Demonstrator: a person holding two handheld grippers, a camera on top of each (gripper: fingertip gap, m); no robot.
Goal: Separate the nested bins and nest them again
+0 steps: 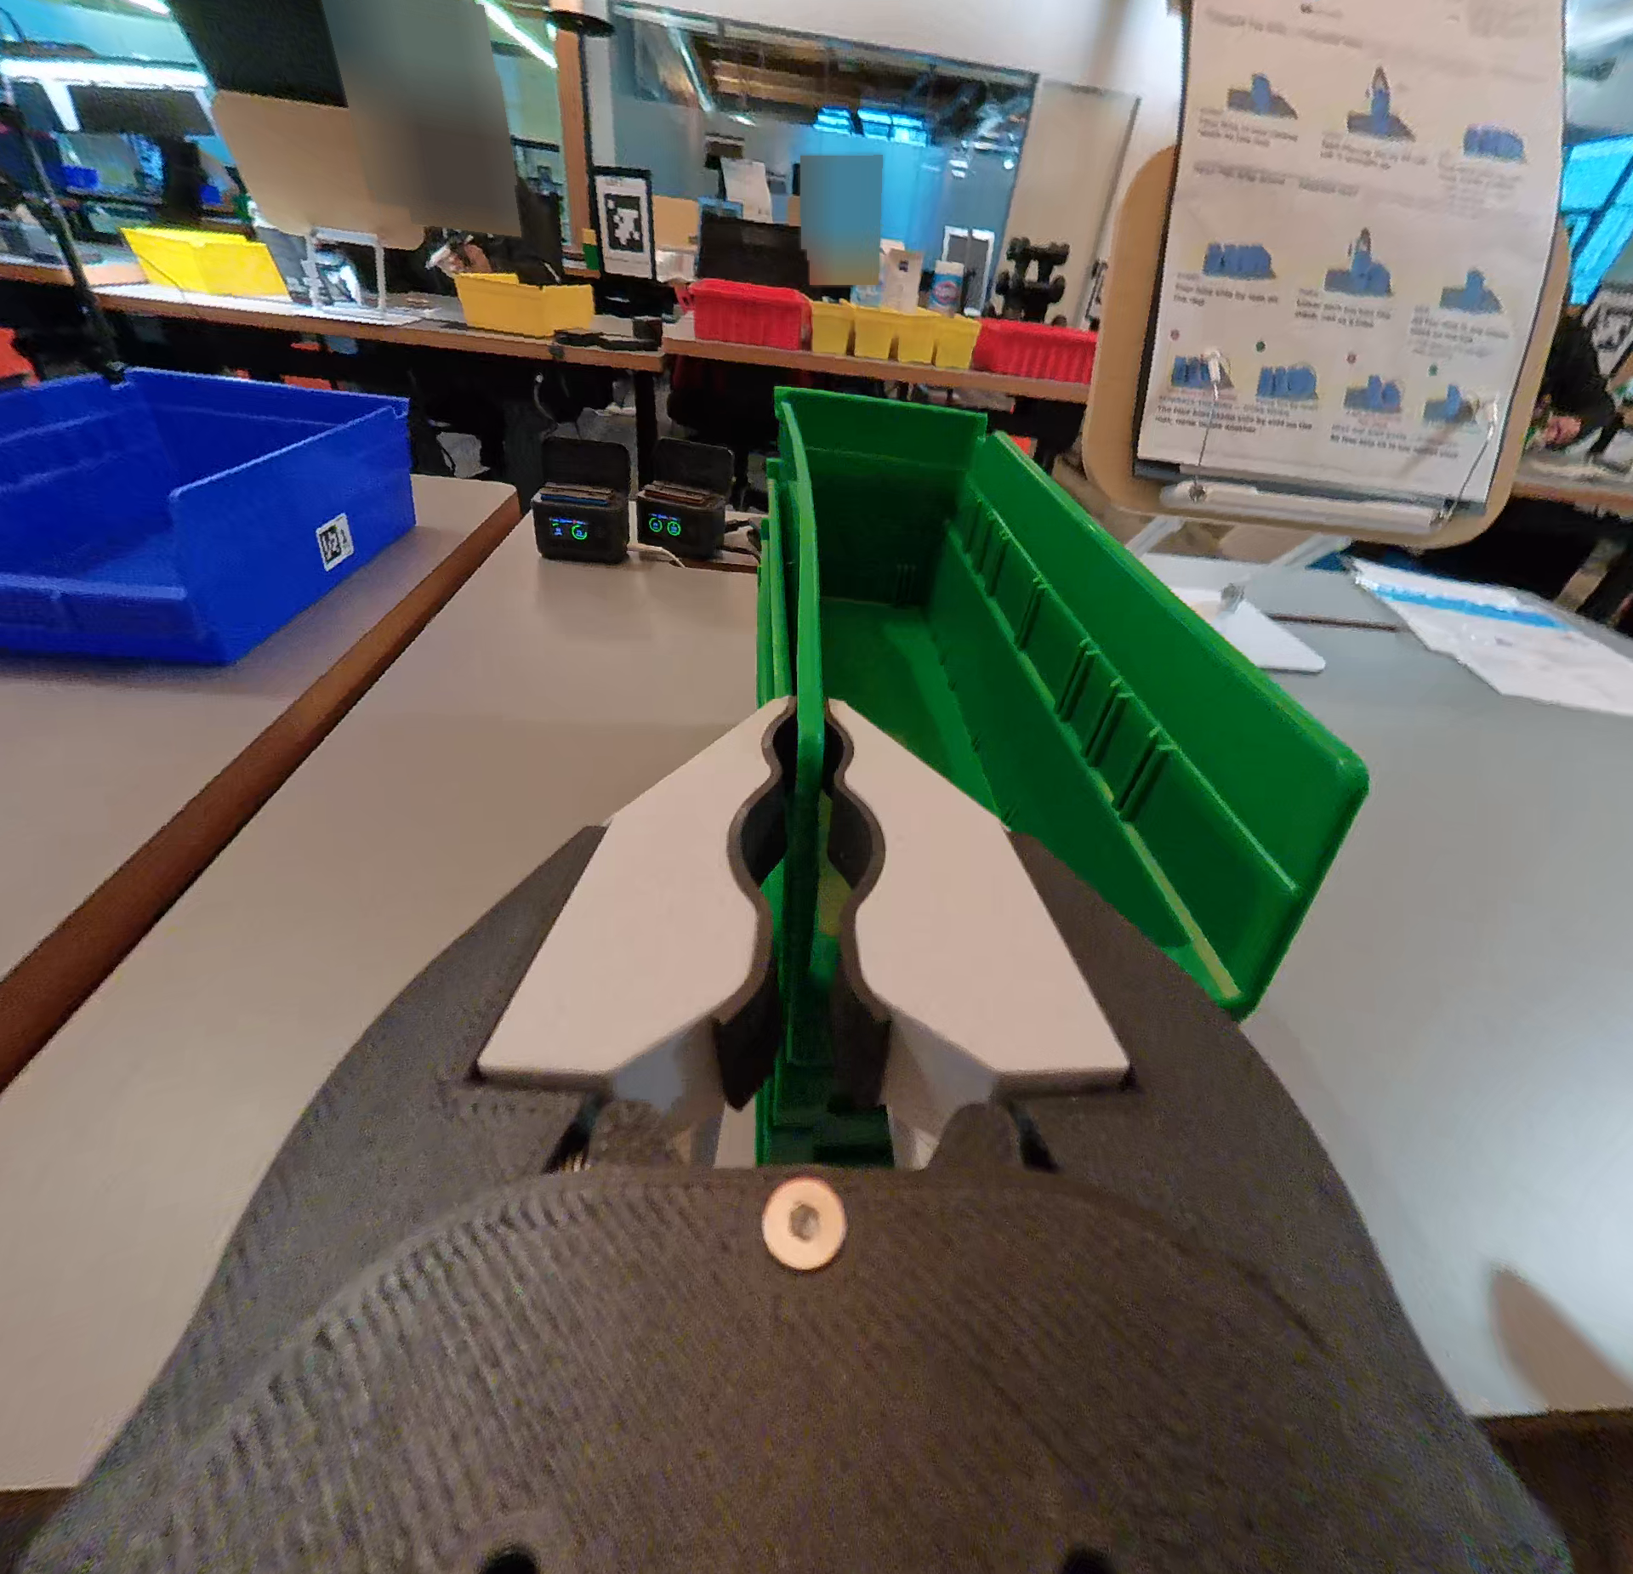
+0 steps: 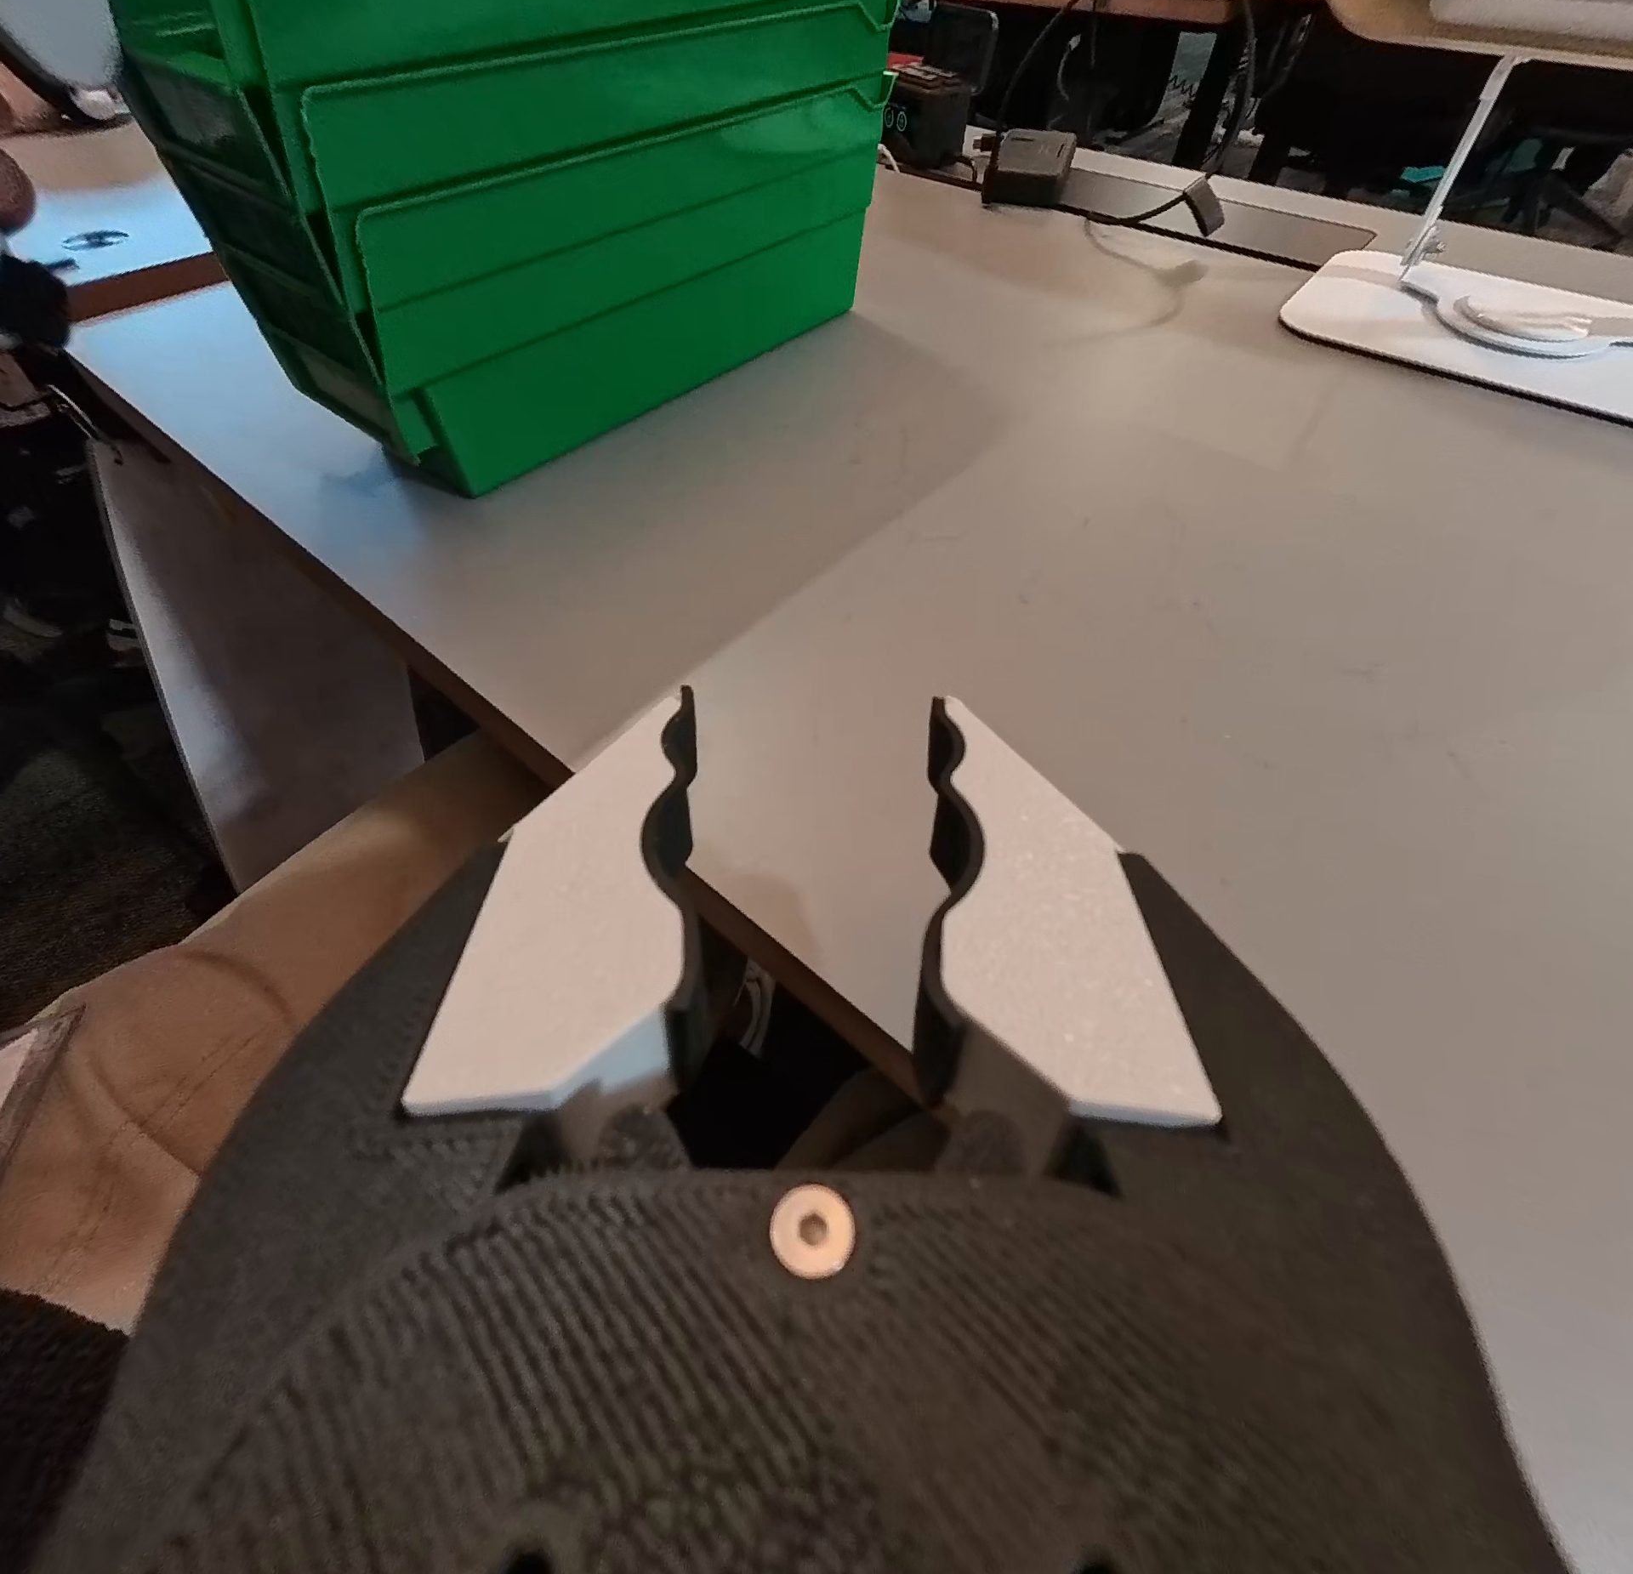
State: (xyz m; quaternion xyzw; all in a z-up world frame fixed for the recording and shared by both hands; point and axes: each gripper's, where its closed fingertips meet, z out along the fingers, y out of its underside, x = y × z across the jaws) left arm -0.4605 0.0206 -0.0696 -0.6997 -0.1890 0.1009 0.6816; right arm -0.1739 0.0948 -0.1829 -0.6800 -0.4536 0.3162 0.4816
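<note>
On the grey table, left gripper clamped on the top green bin: lift straight above the stack, right gripper wide open, empty.

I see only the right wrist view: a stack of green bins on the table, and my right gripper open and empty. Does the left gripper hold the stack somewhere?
Observer: Yes. The left gripper is shut on the rim of one side wall of the top green bin.
Operator: Is something inside that bin?
Observer: No, it is empty. I see only its bare floor and the ribbed slots on the far wall.
Operator: What lies on the left gripper's side of the stack?
Observer: A large blue bin stands on the neighbouring table, well apart from the green one.
</note>
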